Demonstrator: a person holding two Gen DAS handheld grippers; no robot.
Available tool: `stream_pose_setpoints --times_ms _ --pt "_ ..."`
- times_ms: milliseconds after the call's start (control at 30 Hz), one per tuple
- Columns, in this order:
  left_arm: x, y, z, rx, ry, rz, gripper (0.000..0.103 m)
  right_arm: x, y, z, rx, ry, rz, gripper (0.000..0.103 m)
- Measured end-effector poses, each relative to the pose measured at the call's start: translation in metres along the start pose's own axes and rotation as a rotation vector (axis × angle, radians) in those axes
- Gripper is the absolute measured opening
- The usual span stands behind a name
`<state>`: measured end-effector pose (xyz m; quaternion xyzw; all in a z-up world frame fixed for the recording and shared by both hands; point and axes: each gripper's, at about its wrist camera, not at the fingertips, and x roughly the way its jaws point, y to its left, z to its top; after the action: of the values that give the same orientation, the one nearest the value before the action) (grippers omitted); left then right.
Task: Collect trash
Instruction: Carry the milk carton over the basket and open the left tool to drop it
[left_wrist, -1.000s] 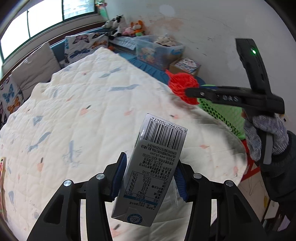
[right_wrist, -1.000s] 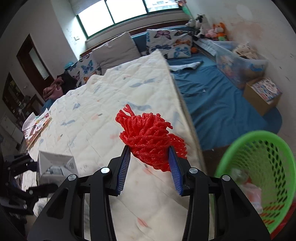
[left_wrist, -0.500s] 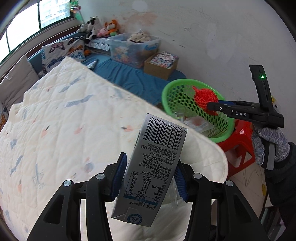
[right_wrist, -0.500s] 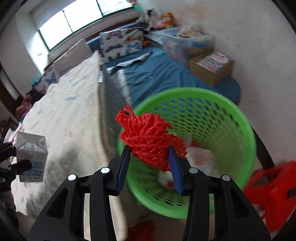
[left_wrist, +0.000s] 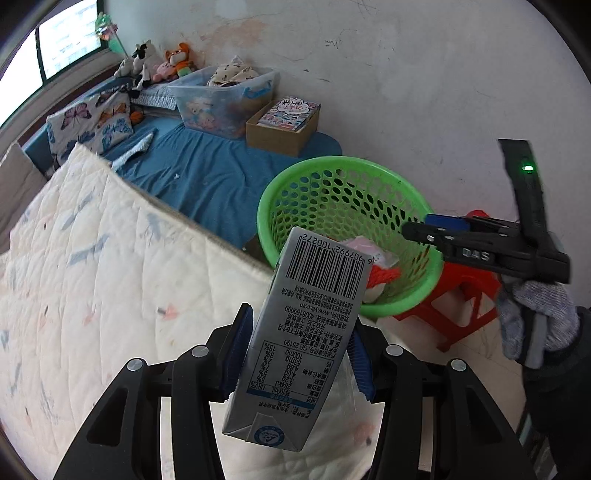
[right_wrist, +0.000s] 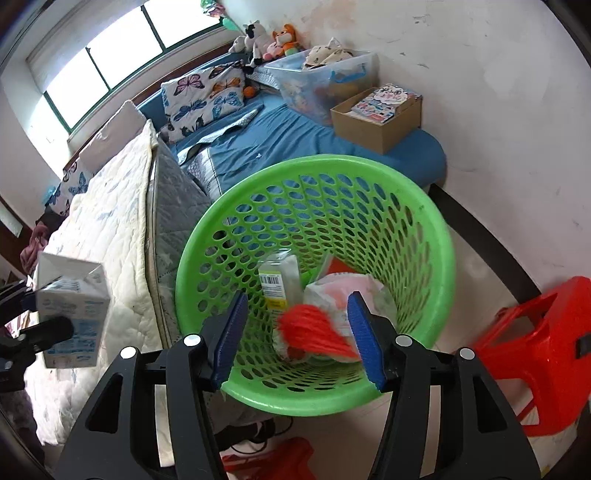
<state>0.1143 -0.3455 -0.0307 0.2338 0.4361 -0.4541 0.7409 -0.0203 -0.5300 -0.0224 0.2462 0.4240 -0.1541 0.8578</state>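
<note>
Green perforated plastic forms the waste basket that stands beside the bed, close against the mattress edge and next to a red stool. The right claw hangs over the basket's mouth, and its jaws have just been opening: the blue pads stand apart with nothing pressed between them. The red mesh wad is blurred inside the basket, free of both pads, above a crumpled white and pink wrapper and a small carton with a yellow label lying on the bottom. In the left wrist view the same wad shows as a red patch within the basket, with the right claw reaching over the rim, held by a gloved hand.

The left claw is clenched on a grey milk carton, its blue pads pressing the carton's two sides. The carton is tilted, barcode end uppermost, and is held over the edge of the bed's white quilt, short of the basket. From the right wrist view the carton appears at the far left, over the quilt.
</note>
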Motion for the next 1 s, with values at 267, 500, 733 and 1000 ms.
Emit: stream_pose_setpoints --times_ms 267,500,733,1000 --pt "0.021 -0.023 0.026 0.014 0.011 -0.048 0.048 -0.018 -0.008 -0.005 0.008 -0.028 0.016 0.063" --pt "0.047 -0.045 0.047 0.025 0.029 -0.045 0.048 -0.028 -0.006 -0.009 -0.004 -0.047 0.015 0.066" --pt "0.062 -0.056 0.058 0.028 0.045 -0.051 0.048 -0.032 -0.012 -0.013 0.001 -0.052 0.014 0.067" --pt "0.070 -0.057 0.062 0.017 0.051 -0.054 0.048 -0.032 -0.013 -0.017 -0.002 -0.049 0.015 0.067"
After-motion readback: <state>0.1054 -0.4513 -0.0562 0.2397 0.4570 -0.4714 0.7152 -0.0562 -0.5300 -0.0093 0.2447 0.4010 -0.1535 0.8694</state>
